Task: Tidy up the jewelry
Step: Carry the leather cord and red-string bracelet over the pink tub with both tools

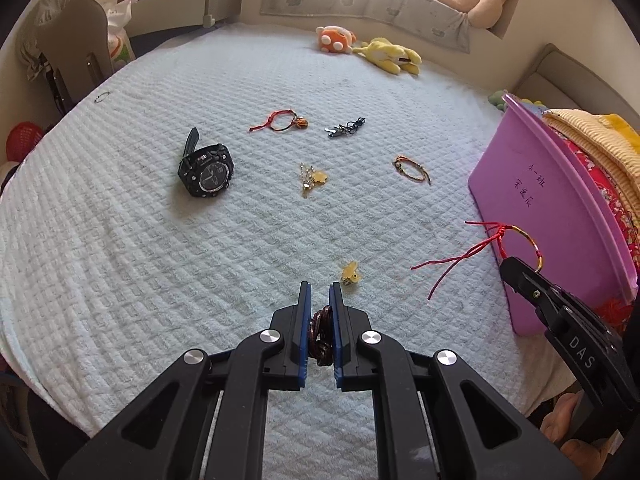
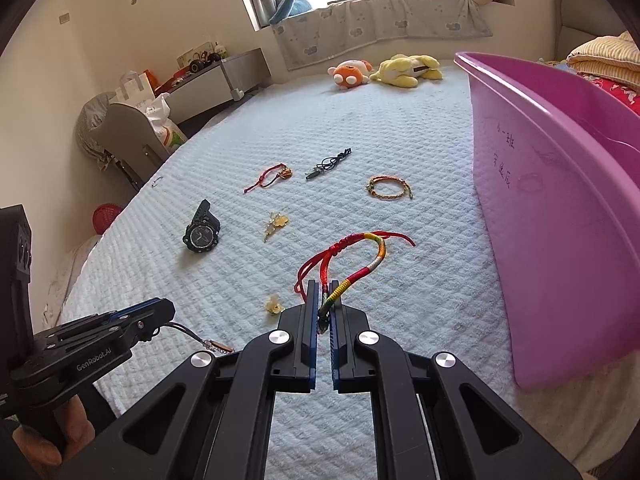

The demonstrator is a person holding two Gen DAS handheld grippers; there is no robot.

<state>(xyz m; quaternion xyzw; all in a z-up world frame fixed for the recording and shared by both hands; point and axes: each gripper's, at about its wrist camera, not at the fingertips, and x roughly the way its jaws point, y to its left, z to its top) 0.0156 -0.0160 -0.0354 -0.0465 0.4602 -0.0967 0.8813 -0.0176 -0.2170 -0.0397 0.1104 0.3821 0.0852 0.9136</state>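
Note:
My left gripper (image 1: 320, 286) is shut on a dark brown braided cord bracelet (image 1: 321, 336), held above the white bedspread (image 1: 120, 240). My right gripper (image 2: 323, 288) is shut on a red and multicoloured string bracelet (image 2: 360, 268); it shows in the left wrist view (image 1: 516, 240) beside the purple bin (image 1: 552, 216). On the bed lie a black watch (image 1: 206, 172), a red cord bracelet with an orange charm (image 1: 280, 120), a dark necklace (image 1: 344, 128), a brown woven bracelet (image 1: 412, 168), a gold and yellow brooch (image 1: 312, 178) and a small yellow charm (image 1: 350, 274).
The purple bin (image 2: 560, 200) stands on the bed at the right, with folded bedding behind it. An orange plush (image 1: 334, 40) and a yellow plush (image 1: 390, 56) lie at the far edge. A chair (image 1: 76, 52) and a red basket (image 1: 22, 140) stand left of the bed.

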